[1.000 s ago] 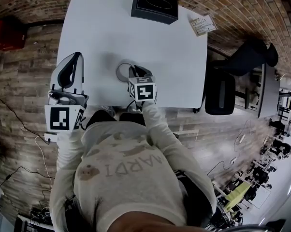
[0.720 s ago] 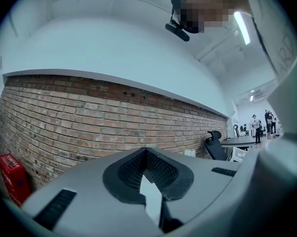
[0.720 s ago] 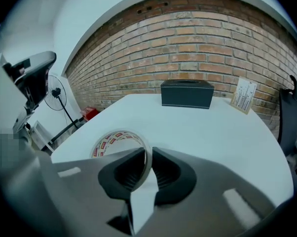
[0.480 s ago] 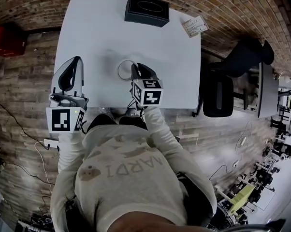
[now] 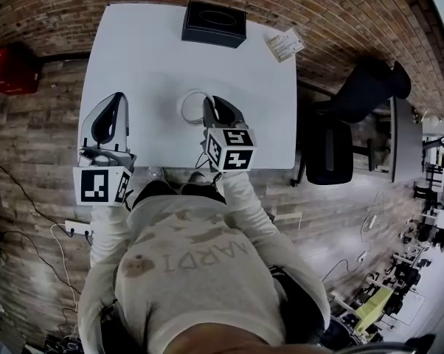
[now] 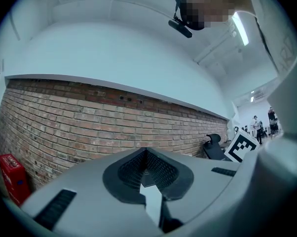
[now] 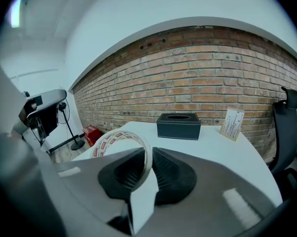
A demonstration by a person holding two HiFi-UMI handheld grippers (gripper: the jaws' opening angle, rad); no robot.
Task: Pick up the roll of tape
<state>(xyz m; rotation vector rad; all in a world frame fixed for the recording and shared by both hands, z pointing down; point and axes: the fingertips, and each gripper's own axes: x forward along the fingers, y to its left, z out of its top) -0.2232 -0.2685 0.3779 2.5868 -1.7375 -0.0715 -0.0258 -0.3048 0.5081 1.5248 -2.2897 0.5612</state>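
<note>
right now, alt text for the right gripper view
The right claw is shut on the rim of a roll of tape with red print, held over a white table. Behind stand a dark tissue box, a card and a brick wall.

Office; desk chair (image 5: 334,150), brick wall (image 7: 212,78)

Brick wall (image 5: 325,2) — white table (image 5: 148,57)

A thin, whitish roll of tape (image 7: 110,139) with small red printed labels round its band stands on edge. One side of its wall is pinched between the pads of the right gripper (image 7: 148,154), above the near part of the white table (image 5: 144,50).
</note>
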